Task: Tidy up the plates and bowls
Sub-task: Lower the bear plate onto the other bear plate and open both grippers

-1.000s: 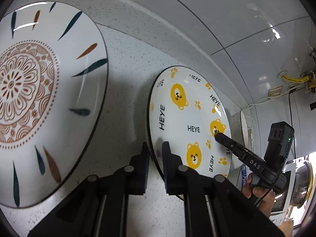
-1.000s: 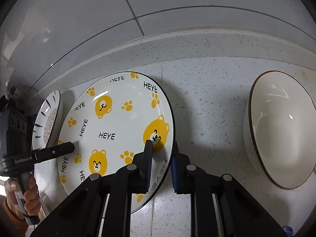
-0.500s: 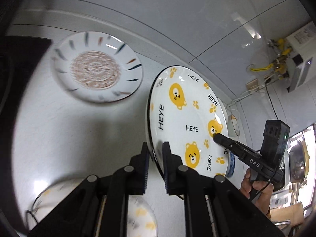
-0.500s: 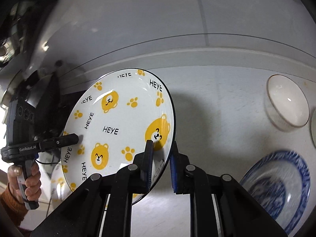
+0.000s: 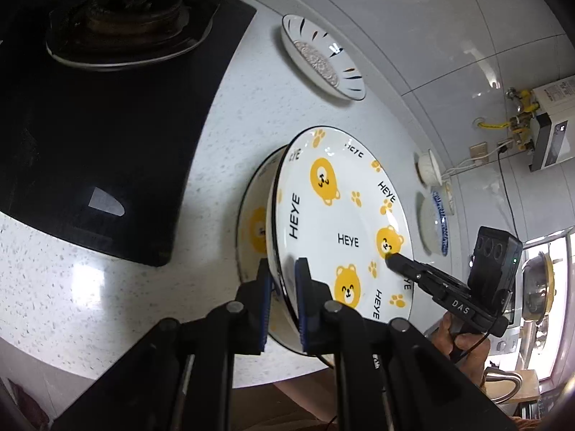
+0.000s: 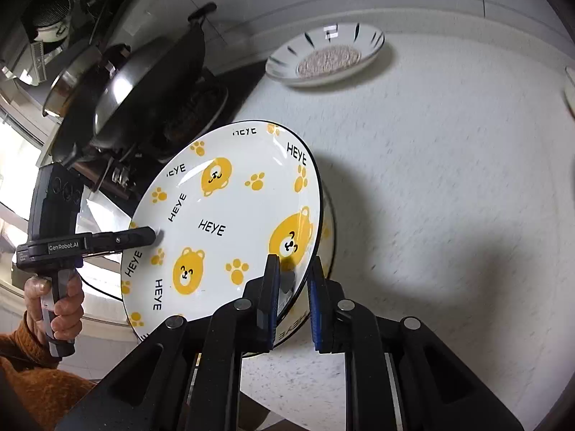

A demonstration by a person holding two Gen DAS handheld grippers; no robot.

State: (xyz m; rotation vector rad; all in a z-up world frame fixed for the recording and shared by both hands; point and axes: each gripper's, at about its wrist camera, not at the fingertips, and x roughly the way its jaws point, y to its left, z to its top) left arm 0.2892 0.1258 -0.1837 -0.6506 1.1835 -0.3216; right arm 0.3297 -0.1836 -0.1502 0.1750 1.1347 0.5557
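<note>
Both grippers, left gripper [image 5: 282, 280] and right gripper [image 6: 293, 283], clamp bear plate [image 5: 341, 222]

Speckled white countertop [image 5: 107, 287], black stove [image 5: 90, 125], glossy grey-tiled wall [image 5: 449, 36], bright window [image 6: 14, 158].

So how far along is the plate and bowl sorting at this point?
In hand: both grippers, left gripper and right gripper, clamp the bear plate over a matching bear dish. Left: the patterned plate, blue-rimmed plate and white bowl sit loose.
</note>
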